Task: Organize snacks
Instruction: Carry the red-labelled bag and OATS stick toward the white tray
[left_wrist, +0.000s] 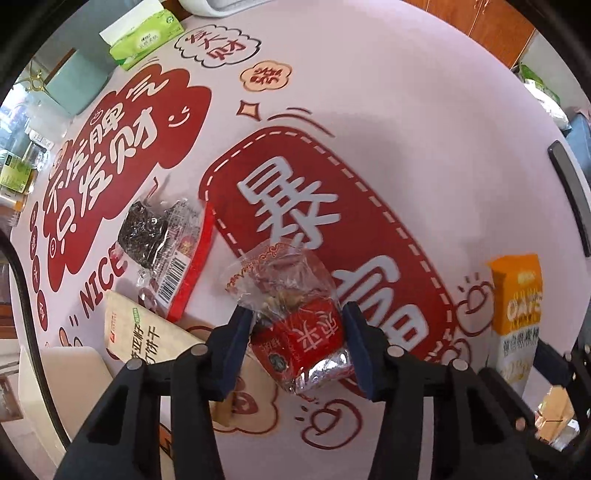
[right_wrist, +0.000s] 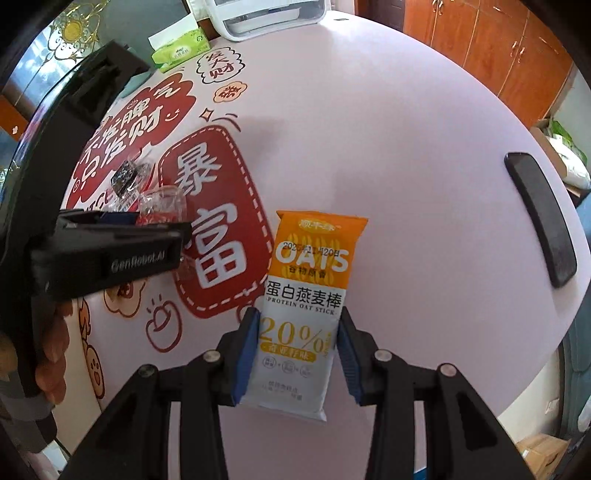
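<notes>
Gathering step, looks like: the red snack pack (left_wrist: 299, 332) is sat between the left gripper (left_wrist: 297, 338) pads, which seem clamped on it just over the table (left_wrist: 406, 110), while the oat bar (right_wrist: 306, 314) is pinched in the right gripper (right_wrist: 297, 354). Next, both probably get carried to one spot and set down gently

Green-print biscuit bag (left_wrist: 147, 332) partly hidden behind left tool (left_wrist: 299, 339).

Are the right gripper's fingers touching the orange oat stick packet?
Touching. The right wrist view shows the oat stick packet between the right gripper's blue fingers, both pressing its sides.
</notes>
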